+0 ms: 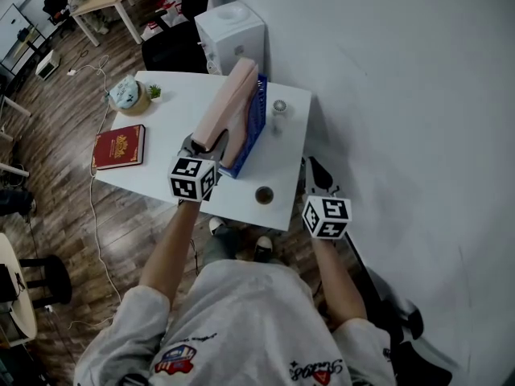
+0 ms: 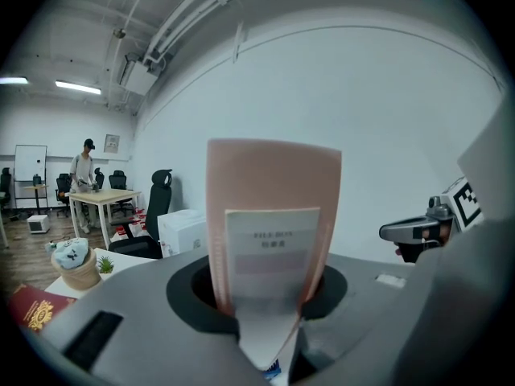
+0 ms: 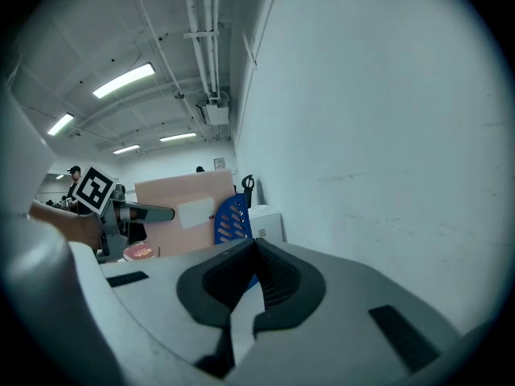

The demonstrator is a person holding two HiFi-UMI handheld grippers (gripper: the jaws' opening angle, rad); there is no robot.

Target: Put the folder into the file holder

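A pink folder (image 1: 227,107) with a white label (image 2: 272,244) stands tilted on edge over the white table (image 1: 173,103). My left gripper (image 1: 205,145) is shut on its near lower corner, and the folder (image 2: 273,191) fills the space between the jaws (image 2: 269,296). The blue file holder (image 1: 253,123) stands right against the folder's right side; whether the folder sits inside it I cannot tell. In the right gripper view the folder (image 3: 181,211) covers most of the holder (image 3: 232,215). My right gripper (image 1: 316,174) hangs off the table's right edge, shut (image 3: 251,244) and holding nothing.
A red book (image 1: 119,146) lies at the table's left. A small plant and a round pot (image 1: 129,95) sit at the far left corner. A dark cup (image 1: 264,195) stands near the front edge, a small clear item (image 1: 279,107) by the holder. A white box (image 1: 232,32) and a chair stand behind; the wall is close on the right.
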